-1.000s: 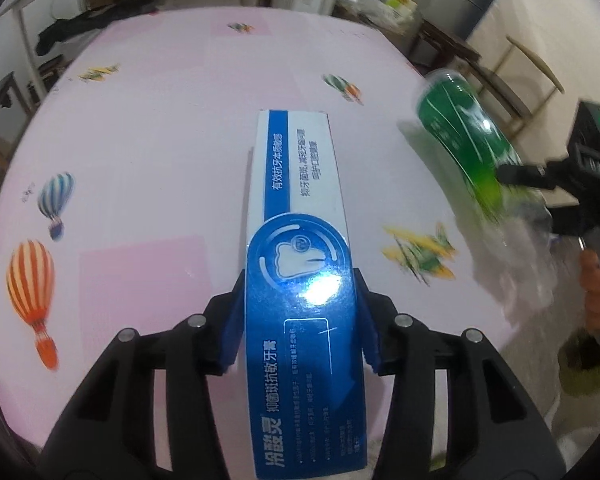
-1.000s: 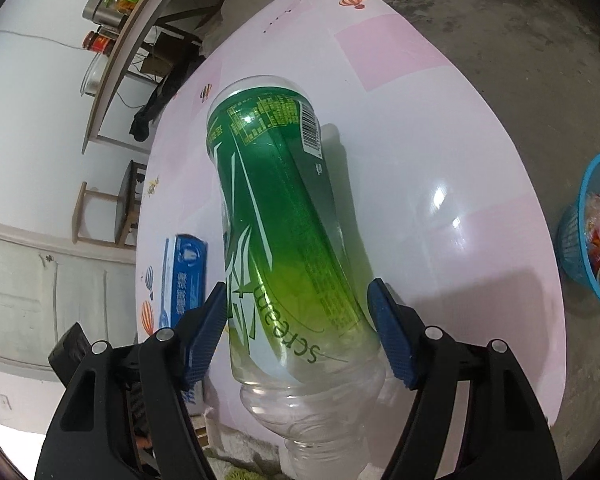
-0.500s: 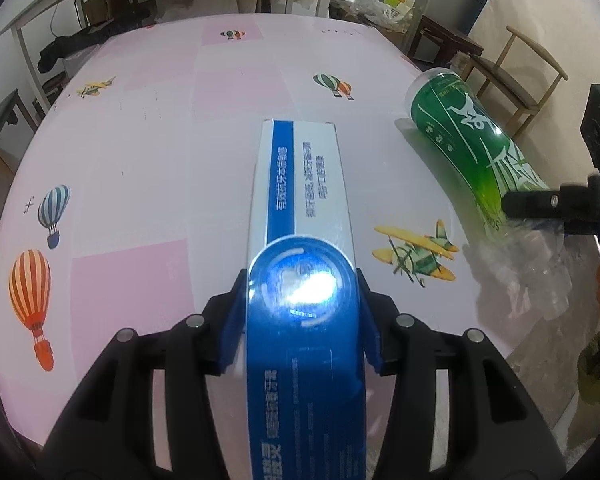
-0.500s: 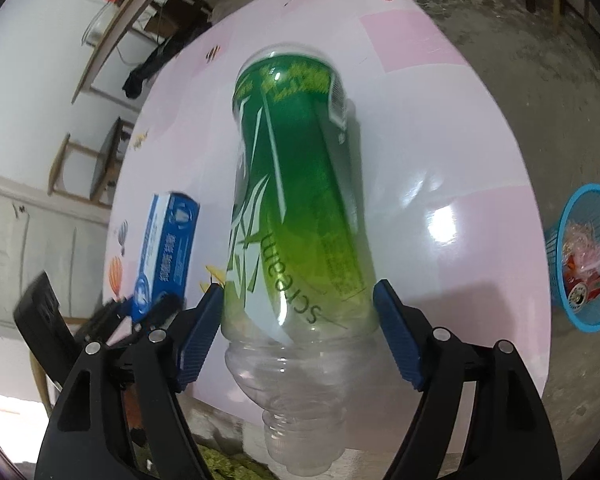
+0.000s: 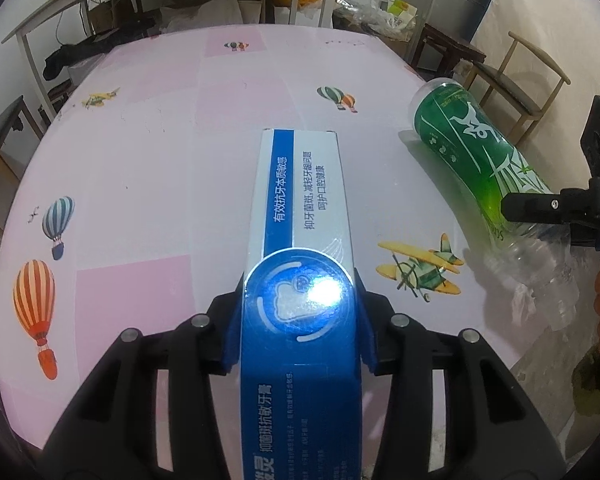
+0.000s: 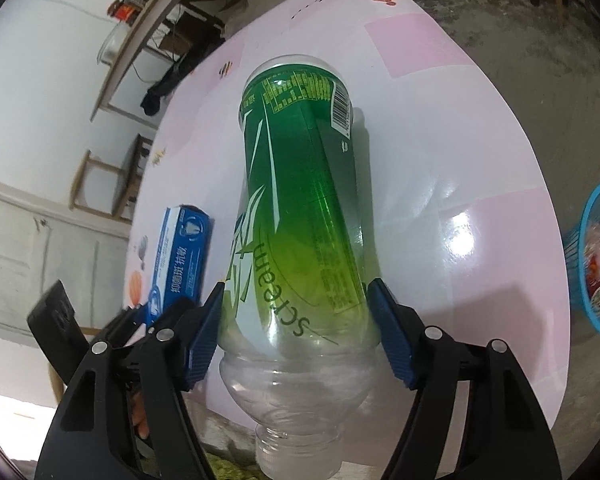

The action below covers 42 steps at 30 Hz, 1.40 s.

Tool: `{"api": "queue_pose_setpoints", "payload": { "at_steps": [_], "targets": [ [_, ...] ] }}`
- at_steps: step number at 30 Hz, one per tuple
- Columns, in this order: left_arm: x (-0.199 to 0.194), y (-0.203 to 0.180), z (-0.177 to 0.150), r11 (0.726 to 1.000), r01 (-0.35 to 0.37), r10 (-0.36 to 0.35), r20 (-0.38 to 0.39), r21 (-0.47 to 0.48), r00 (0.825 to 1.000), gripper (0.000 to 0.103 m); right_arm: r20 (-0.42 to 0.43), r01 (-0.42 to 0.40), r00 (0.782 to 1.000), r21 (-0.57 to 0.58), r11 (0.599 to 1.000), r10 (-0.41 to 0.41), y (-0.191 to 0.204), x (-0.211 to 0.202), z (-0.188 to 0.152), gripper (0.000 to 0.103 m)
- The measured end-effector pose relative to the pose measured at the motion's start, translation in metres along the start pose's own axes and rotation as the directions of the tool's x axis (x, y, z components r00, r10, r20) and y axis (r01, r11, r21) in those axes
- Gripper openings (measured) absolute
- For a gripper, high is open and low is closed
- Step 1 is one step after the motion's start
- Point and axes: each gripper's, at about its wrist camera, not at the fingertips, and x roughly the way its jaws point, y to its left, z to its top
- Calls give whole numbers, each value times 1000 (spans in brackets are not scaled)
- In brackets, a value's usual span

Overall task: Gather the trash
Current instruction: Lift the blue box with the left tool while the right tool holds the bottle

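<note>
Over the pink table (image 5: 148, 184): left gripper (image 5: 299, 320) clamped on the blue toothpaste box (image 5: 300, 216), jaws just closing; right gripper (image 6: 296, 320) squeezing the green bottle (image 6: 300, 200), also just tightening. Both pieces grasped, likely lift-off stage. Next: carry to the blue basket (image 6: 596, 256) on the floor, then release.

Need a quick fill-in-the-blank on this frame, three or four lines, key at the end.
1. The left gripper is shut on a blue and white ____.
2. The right gripper is shut on a clear bottle with a ____ label.
3. The basket on the floor is ____ in colour.
4. The table cover is printed with planes and hot-air ____.

Missing: box; green; blue; balloons
</note>
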Motion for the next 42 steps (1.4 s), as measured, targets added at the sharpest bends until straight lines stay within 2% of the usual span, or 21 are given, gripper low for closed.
{"api": "queue_pose_setpoints", "payload": {
  "at_steps": [10, 32, 35, 38, 41, 42],
  "targets": [
    [-20, -8, -2, 999, -37, 35, 58, 28, 998, 43, 48, -38, 998, 46, 998, 36, -9, -17, -6, 69],
    [-56, -7, 2, 997, -66, 60, 155, 29, 986, 43, 128, -79, 989, 35, 996, 74, 2, -48, -7, 68],
    [-66, -10, 6, 1000, -8, 4, 166, 24, 986, 43, 168, -104, 981, 41, 994, 96, -1, -65, -9, 68],
    [-78, -22, 16, 996, 73, -81, 183, 47, 980, 43, 259, -114, 961, 51, 992, 97, -11, -102, -16, 68],
    [-87, -49, 30, 982, 149, -169, 193, 114, 967, 43, 363, -107, 929, 85, 991, 69, -32, -146, -32, 68],
    [-87, -57, 35, 975, 178, -201, 188, 130, 961, 43, 408, -97, 912, 113, 989, 43, -45, -166, -43, 68]
  ]
}}
